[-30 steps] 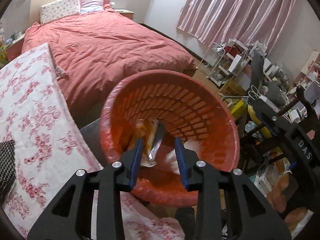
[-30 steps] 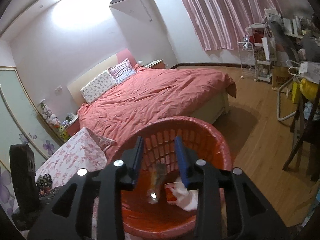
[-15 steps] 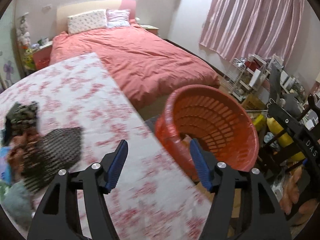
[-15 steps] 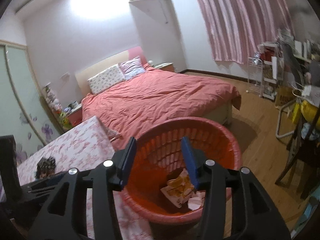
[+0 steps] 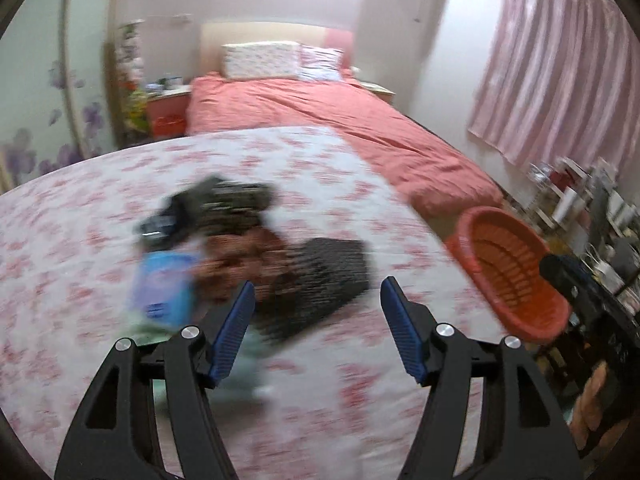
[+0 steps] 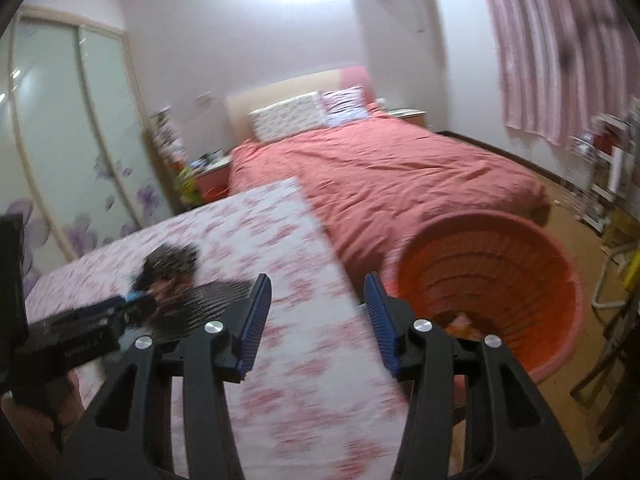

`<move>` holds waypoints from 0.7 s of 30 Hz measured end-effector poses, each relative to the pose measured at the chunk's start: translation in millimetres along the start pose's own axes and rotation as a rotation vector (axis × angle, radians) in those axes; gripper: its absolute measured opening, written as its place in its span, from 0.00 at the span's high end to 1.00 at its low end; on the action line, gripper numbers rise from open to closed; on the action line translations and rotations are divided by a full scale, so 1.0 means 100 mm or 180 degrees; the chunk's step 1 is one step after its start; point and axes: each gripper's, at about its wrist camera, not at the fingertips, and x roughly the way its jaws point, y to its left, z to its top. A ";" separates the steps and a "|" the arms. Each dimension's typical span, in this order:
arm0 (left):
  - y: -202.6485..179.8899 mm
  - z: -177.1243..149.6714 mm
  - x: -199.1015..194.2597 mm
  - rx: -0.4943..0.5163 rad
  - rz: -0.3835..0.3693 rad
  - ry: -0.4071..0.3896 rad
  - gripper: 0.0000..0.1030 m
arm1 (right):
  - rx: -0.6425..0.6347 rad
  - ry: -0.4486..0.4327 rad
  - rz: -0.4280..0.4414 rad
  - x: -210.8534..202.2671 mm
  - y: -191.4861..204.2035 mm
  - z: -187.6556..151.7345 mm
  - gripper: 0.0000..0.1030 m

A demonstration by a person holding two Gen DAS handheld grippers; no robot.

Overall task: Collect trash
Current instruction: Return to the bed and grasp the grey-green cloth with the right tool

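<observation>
A blurred pile of trash [image 5: 224, 240] lies on the floral-clothed table [image 5: 80, 208]: a blue packet [image 5: 164, 288], dark wrappers and a black mesh piece [image 5: 320, 280]. My left gripper [image 5: 316, 320] is open and empty, just above the pile's near side. The red basket [image 5: 512, 272] stands off the table's right edge; in the right wrist view the basket [image 6: 488, 280] holds orange wrappers [image 6: 464, 324]. My right gripper [image 6: 316, 316] is open and empty over the table edge, left of the basket. The pile [image 6: 172, 280] shows at its left.
A bed with a red cover [image 6: 380, 176] lies beyond the table. Cluttered shelves and a chair [image 5: 592, 220] stand at the right. The left gripper's body [image 6: 72, 340] reaches in from the left in the right wrist view. Wardrobe doors [image 6: 72, 140] line the left wall.
Both grippers have swung left from above the basket to the table and opened wider. The wrapper between the left fingers one second ago now lies in the basket.
</observation>
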 end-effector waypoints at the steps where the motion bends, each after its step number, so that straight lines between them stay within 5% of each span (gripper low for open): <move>1: 0.13 -0.01 -0.03 -0.0056 0.0080 -0.0009 0.37 | -0.0039 0.0033 0.0058 0.02 0.10 -0.02 0.53; 10: 1.20 -0.22 -0.29 -0.0590 0.0610 -0.0091 0.37 | -0.0555 0.0380 0.0663 0.25 1.34 -0.33 0.60; 21: 1.73 -0.53 -0.50 -0.0748 0.0768 -0.0060 0.37 | -0.0783 0.0682 0.0723 0.55 1.99 -0.53 0.67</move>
